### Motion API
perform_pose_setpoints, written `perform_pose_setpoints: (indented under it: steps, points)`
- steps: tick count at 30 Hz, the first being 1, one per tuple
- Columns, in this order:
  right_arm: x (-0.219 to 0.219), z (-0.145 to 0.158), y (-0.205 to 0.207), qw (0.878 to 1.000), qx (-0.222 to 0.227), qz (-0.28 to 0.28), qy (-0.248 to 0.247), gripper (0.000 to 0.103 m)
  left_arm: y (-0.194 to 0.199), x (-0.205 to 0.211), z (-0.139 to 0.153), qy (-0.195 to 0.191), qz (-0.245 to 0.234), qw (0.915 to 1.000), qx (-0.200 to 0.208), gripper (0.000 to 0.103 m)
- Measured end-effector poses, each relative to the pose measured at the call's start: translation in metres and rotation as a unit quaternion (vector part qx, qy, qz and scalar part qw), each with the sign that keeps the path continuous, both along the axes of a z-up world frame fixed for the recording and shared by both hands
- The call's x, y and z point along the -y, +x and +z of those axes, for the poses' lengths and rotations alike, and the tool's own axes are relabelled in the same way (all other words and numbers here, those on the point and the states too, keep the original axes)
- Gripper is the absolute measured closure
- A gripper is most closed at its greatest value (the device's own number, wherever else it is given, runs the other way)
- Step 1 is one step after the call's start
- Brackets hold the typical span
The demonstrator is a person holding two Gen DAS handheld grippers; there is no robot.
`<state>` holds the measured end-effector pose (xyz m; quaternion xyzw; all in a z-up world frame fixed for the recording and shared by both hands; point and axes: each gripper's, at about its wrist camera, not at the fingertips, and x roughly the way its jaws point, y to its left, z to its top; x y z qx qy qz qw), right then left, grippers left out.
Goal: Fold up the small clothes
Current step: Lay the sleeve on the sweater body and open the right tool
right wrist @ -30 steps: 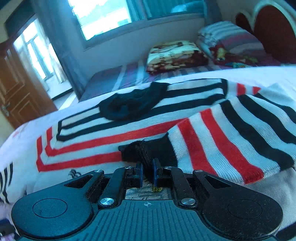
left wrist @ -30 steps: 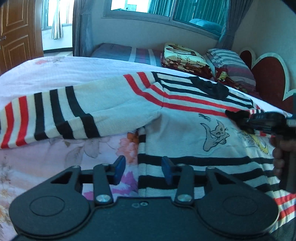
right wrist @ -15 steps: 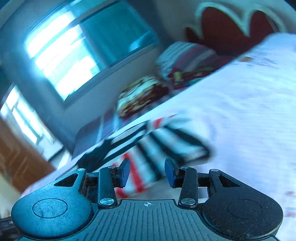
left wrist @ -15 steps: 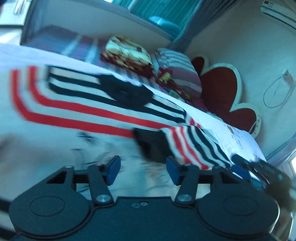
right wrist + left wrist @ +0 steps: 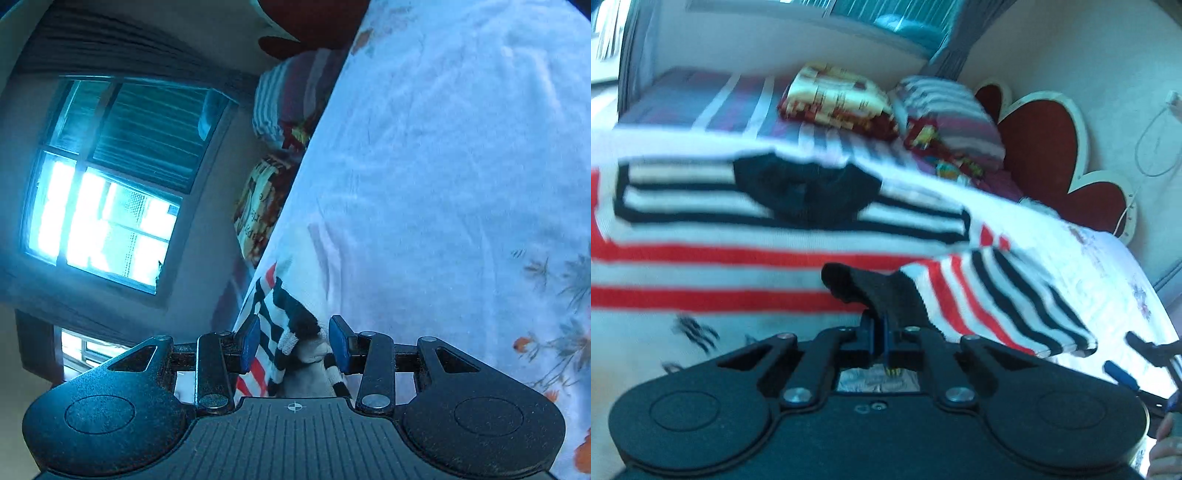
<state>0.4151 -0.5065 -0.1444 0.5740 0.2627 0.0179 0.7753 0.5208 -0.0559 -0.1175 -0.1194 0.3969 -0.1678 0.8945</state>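
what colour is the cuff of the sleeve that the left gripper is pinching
Black. The knitted sleeve cuff sits in the left gripper, shown best in the left wrist view.

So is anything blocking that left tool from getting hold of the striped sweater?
Nothing visible does. The left tool is already shut on the black cuff of the sweater's sleeve. The right tool is open, with striped fabric between its fingers.

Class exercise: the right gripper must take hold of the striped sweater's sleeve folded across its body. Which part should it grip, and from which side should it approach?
Grip the sleeve near its outer folded edge, coming in from the bed's open side. There the layers bunch into a raised ridge between the open right gripper, while the left gripper already pins the black cuff.
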Motion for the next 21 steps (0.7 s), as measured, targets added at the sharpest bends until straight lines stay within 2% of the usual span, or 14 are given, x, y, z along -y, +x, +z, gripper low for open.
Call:
perform_pose_setpoints:
  steps: [4,9,21]
  points:
    - [0.0,-0.001,0.005,1.0,-0.001,0.006,0.03,0.062,-0.003,-0.016,0.02,0.017,0.001,0.9994,0.029,0.099]
    - [-0.01,-0.01,0.012,0.999,-0.004,0.022,0.049,0.062,-0.006,-0.041,0.023,0.046,0.009,0.9984,0.032,0.099]
    - [-0.019,-0.032,0.047,0.996,-0.033,0.051,0.069,0.062,-0.015,-0.085,-0.002,0.031,0.048,0.9983,-0.002,0.099]
